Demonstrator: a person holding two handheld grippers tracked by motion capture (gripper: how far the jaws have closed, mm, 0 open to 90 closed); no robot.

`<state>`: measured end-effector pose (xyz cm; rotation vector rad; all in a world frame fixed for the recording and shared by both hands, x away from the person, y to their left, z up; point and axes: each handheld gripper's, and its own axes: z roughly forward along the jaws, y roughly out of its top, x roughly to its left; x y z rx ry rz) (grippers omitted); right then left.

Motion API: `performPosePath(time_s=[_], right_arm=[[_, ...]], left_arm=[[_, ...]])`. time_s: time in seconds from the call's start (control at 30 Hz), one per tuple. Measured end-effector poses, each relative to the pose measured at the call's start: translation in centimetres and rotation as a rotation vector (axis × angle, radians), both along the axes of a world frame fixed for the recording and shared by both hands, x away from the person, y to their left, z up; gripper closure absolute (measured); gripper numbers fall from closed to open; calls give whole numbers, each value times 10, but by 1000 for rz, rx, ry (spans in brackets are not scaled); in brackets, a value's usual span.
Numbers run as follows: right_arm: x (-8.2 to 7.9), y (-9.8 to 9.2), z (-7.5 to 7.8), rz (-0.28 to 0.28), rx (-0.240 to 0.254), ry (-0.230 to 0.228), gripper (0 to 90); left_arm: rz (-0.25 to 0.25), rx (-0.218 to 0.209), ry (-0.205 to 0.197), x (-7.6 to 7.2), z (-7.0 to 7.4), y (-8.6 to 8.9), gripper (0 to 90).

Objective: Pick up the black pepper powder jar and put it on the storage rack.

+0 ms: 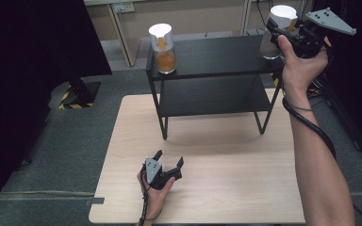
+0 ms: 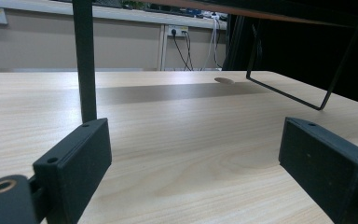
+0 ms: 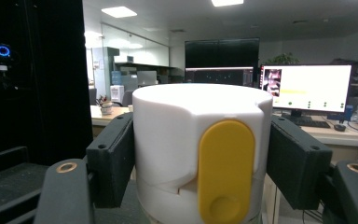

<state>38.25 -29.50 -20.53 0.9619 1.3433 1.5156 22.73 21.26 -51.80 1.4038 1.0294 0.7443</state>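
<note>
Gripping the white lid (image 3: 200, 140) of a jar (image 1: 275, 33) at the shelf's (image 1: 217, 56) right end, the right gripper (image 1: 287, 29) clamps it; no readable writing. The left gripper (image 1: 168, 162) rests released on the table (image 1: 226, 188). Another jar (image 1: 163, 48) stands at the shelf's left end.

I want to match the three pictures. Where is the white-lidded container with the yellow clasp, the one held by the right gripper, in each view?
High view: the white-lidded container with the yellow clasp is at the top right, above the right end of the black metal shelf, clamped by the right gripper.
Left gripper view: not in it.
Right gripper view: the container is in the centre, between the two black jaws.
Shared landmark: the black shelf.
</note>
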Motion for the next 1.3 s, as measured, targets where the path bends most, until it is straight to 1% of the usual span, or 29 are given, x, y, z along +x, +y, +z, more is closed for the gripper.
performPosePath(time_s=[0.43,0.57,0.9,1.17,1.3], right_arm=[[10,5,0,-3,-25,38,307],[12,5,-1,-5,-21,46,307],[12,5,-3,-5,-18,40,306],[12,6,-8,-8,-7,27,300],[12,5,-11,-8,15,28,240]], left_arm=[[-1,-1,0,0,0,0,88],[-2,0,1,0,0,0,88],[-2,1,0,0,0,0,88],[-3,2,0,0,0,0,88],[-2,1,1,0,0,0,88]])
